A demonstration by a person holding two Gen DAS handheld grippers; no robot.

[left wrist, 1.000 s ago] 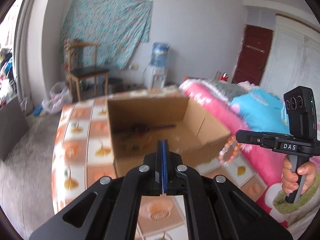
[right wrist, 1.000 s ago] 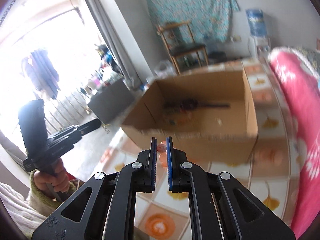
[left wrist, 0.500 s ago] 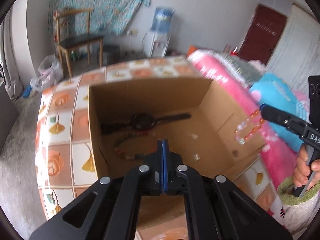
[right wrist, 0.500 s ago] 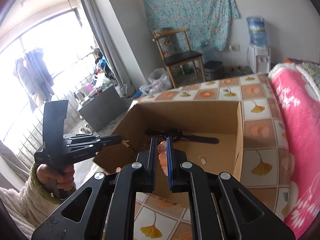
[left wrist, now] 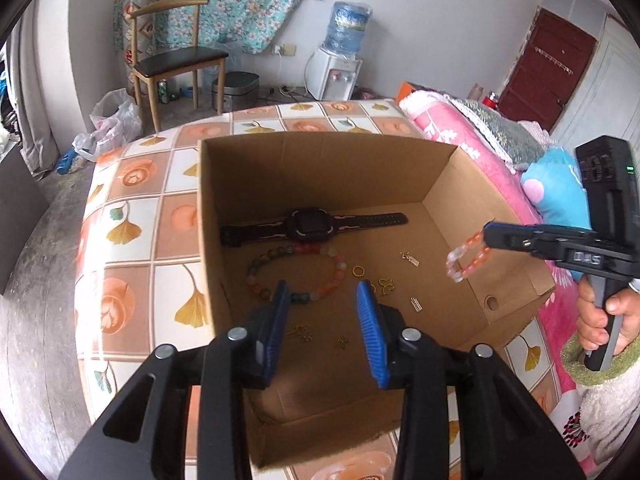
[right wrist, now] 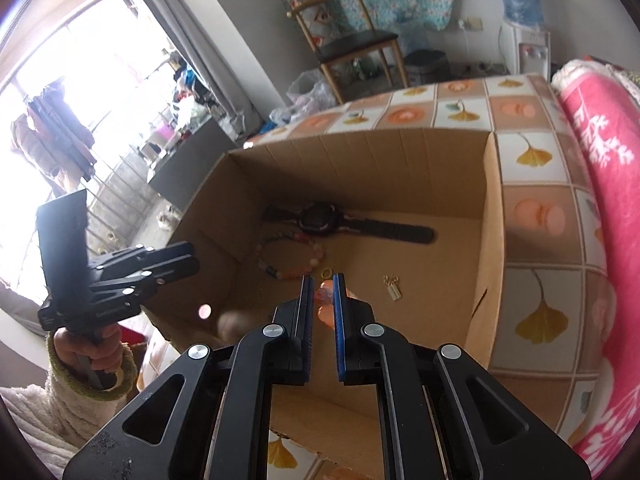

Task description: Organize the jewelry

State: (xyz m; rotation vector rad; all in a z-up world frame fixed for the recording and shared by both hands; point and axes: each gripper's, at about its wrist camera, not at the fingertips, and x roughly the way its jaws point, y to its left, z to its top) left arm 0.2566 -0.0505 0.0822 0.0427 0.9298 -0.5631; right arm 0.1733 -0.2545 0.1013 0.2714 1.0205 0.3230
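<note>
An open cardboard box (left wrist: pixel 452 184) (right wrist: pixel 492 216) stands on the tiled table. On its floor lie a black watch (left wrist: pixel 310 224) (right wrist: pixel 320 220), a multicoloured bead bracelet (left wrist: pixel 296 272) (right wrist: pixel 292 256), a gold ring (left wrist: pixel 359 271) and small gold charms (left wrist: pixel 410 258). My left gripper (left wrist: pixel 323 296) (right wrist: pixel 192 260) hovers over the box's near side. Its jaws are opening, with nothing held between them. My right gripper (right wrist: pixel 322 282) (left wrist: pixel 489 235) is shut on an orange and white bead bracelet (left wrist: pixel 464 258) (right wrist: pixel 325 295), which dangles above the right part of the box.
The table (left wrist: pixel 132 208) wears an orange ginkgo-patterned cloth. A pink blanket (left wrist: pixel 448 128) (right wrist: pixel 592 128) lies along its right side. A wooden chair (left wrist: pixel 176 60), a water dispenser (left wrist: pixel 336 68) and bags sit on the floor beyond. A person's hands grip both handles.
Both grippers came forward and down over the box, so its floor now fills the views. The left jaws have parted. The right gripper carried the orange bracelet in above the box.
</note>
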